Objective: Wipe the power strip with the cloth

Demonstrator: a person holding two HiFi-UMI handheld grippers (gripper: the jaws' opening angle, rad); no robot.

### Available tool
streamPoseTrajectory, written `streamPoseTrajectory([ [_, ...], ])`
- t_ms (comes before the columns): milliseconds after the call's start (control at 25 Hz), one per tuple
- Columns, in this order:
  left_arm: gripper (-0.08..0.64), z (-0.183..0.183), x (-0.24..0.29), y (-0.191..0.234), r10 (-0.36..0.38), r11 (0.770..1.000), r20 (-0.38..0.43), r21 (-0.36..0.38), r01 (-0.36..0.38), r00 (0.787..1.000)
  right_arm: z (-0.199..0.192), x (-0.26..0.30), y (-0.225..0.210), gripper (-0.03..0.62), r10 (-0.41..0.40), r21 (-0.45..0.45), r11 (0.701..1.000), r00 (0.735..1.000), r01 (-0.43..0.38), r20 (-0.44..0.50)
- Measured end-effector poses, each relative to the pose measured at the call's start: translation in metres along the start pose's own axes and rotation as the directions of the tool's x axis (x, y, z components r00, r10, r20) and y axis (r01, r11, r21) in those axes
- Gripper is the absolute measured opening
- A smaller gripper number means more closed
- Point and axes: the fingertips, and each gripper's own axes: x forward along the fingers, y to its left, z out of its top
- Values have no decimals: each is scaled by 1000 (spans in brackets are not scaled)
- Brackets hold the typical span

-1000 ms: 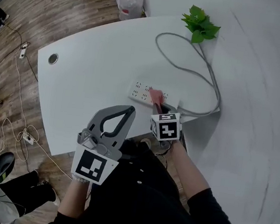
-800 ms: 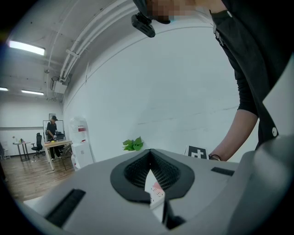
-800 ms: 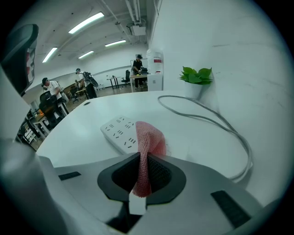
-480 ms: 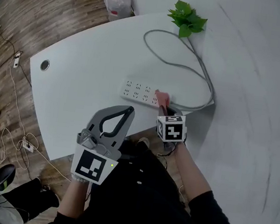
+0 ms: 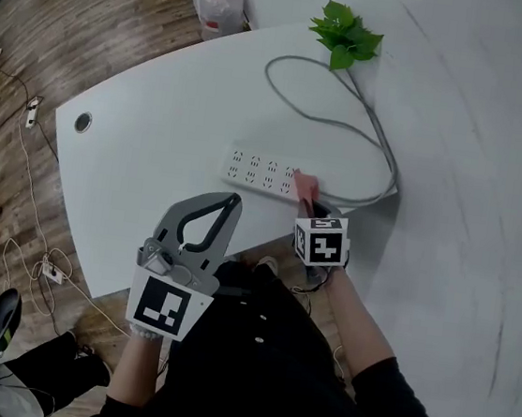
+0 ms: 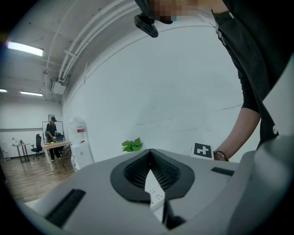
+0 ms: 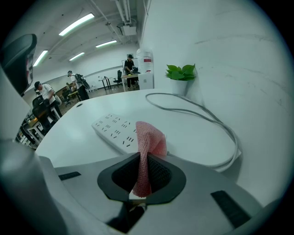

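Note:
A white power strip [image 5: 258, 171] lies on the white table [image 5: 180, 99] near its front edge. A pink cloth [image 5: 305, 188] rests on the strip's right end, by the cable. My right gripper [image 5: 310, 202] is shut on that cloth. In the right gripper view the cloth [image 7: 148, 149] stands pinched between the jaws, with the strip [image 7: 114, 130] just beyond it. My left gripper [image 5: 231, 199] is shut and empty, held near the table's front edge, left of the strip. Through its jaws a bit of the strip [image 6: 154, 192] shows.
A grey cable [image 5: 346, 128] loops from the strip's right end toward a green plant [image 5: 346, 29] at the back by the wall. The table has a round cable hole [image 5: 84, 122] at the left. On the wooden floor stand a water bottle [image 5: 217, 1] and loose cords [image 5: 46, 266].
The cloth in the right gripper has slid along the strip toward its cable end. The left gripper has sunk slightly and stayed shut.

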Motion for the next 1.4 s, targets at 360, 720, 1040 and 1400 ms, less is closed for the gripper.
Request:
streamPoseTrajectory([
  [360, 14, 5, -1, -4, 6, 1000, 3, 3, -6, 1000, 25, -28, 3, 54, 3, -70, 998, 995, 4, 102],
  [720, 14, 13, 5, 8, 31, 999, 23, 21, -31, 999, 99, -90, 13, 54, 65, -164, 987, 931, -6, 359],
  [1040, 14, 23, 11, 8, 29, 999, 43, 39, -31, 999, 126, -139, 33, 54, 134, -257, 966, 859, -3, 494],
  [1400, 14, 33, 18, 5, 13, 998, 68, 55, -17, 998, 150, -187, 36, 54, 137, -275, 960, 774, 50, 618],
])
